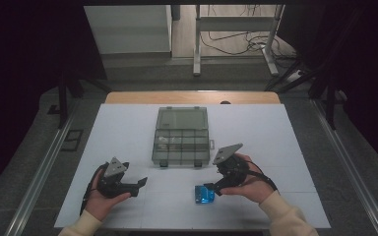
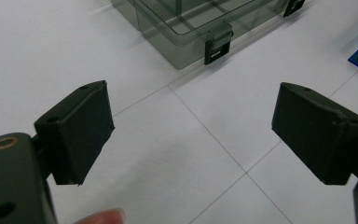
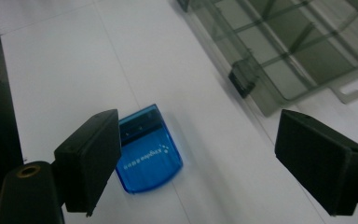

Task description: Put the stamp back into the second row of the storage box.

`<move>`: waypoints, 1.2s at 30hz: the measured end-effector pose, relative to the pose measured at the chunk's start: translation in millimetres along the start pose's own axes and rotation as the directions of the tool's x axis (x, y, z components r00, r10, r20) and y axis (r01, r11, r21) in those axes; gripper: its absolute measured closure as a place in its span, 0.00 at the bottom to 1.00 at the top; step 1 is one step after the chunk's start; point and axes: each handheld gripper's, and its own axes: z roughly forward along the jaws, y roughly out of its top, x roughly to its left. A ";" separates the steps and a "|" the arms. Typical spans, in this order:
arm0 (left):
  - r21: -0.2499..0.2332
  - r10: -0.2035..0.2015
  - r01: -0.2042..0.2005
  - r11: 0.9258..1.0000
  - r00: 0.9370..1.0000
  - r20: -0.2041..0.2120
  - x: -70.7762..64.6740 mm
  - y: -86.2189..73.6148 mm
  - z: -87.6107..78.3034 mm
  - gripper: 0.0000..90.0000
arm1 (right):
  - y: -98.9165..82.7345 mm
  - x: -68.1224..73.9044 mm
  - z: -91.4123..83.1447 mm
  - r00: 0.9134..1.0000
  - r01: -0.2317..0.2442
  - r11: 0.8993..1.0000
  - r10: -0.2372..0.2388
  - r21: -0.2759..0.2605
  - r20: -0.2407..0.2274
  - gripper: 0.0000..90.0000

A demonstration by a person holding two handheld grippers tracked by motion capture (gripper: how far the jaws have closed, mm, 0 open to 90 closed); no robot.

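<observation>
A white desk [image 1: 128, 128] carries a smoky, see-through compartment box [image 1: 182, 142] near its middle, lid laid open toward the far side. The dividers inside show plainly; a few small pale bits sit in the left-hand compartments, too small to tell what they are. Two dark latches [image 1: 163, 163] hang on the box's near edge.

The left hand-held gripper [image 1: 140, 185] is held low over the near-left part of the desk, pointing right — its jaws stand wide apart with nothing between them, only bare desk top beneath in the left gripper view. A fingertip shows at the bottom edge of that view. The box's near corner and one latch [image 2: 218, 45] lie ahead of it, well apart from the jaws.

The right hand-held gripper [image 1: 210, 188] is held at the near-right, pointing left and down toward a small blue translucent case [image 1: 204, 193] that lies flat on the desk, nearer than the box. In the right gripper view its jaws are spread wide and grasp nothing — the blue case [image 3: 147, 149], with white lettering on it, lies just beside the left jaw, partly hidden behind it. Whether the jaw touches it I cannot tell.
</observation>
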 end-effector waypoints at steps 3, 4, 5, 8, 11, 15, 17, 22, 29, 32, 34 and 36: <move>0.003 0.001 -0.001 1.000 1.000 0.002 -0.3 -0.1 0.2 0.14 | 4.0 2.9 4.2 1.000 0.006 1.000 -0.006 0.017 -0.013 0.17; 0.004 0.004 -0.004 1.000 1.000 0.003 -0.6 -0.3 0.3 0.14 | 5.2 3.6 6.0 1.000 0.018 1.000 -0.017 0.020 -0.019 0.17; 0.004 0.004 -0.004 1.000 1.000 0.004 -0.7 -0.3 0.3 0.14 | 7.6 6.1 10.2 0.999 0.045 0.998 -0.043 0.038 -0.033 0.17; 0.003 0.002 -0.002 1.000 1.000 0.006 -0.3 -0.6 0.2 0.14 | 9.6 9.3 16.1 0.997 0.064 0.996 -0.062 0.061 -0.046 0.17; 0.003 0.002 -0.002 1.000 1.000 0.006 0.0 -0.8 0.0 0.14 | 9.4 12.6 23.7 0.995 0.079 0.993 -0.073 0.089 -0.065 0.17; 0.005 0.004 -0.005 1.000 1.000 0.008 -0.2 -0.9 0.9 0.14 | 6.0 17.1 34.5 0.992 0.101 0.986 -0.089 0.136 -0.087 0.18; 0.007 0.006 -0.006 1.000 1.000 0.009 -0.4 -1.0 1.1 0.14 | 4.1 19.9 40.8 0.990 0.118 0.980 -0.102 0.163 -0.100 0.18; 0.009 0.006 -0.006 1.000 1.000 0.011 -0.1 -1.4 0.8 0.14 | 0.1 25.2 54.6 0.985 0.145 0.965 -0.120 0.220 -0.126 0.19; 0.011 0.007 -0.007 1.000 1.000 0.011 -0.3 -1.5 1.2 0.14 | -1.5 27.5 63.4 0.979 0.183 0.949 -0.153 0.255 -0.132 0.27; 0.011 0.005 -0.006 1.000 1.000 0.012 0.0 -1.7 1.0 0.14 | -1.9 27.7 64.1 0.977 0.197 0.946 -0.168 0.257 -0.130 0.35; 0.011 0.006 -0.006 1.000 1.000 0.011 0.2 -1.7 1.1 0.14 | -1.5 26.6 62.7 0.975 0.207 0.946 -0.177 0.251 -0.136 0.40; 0.012 0.007 -0.007 1.000 1.000 0.011 0.1 -1.8 1.2 0.14 | -1.9 26.0 62.0 0.973 0.217 0.944 -0.187 0.249 -0.139 0.42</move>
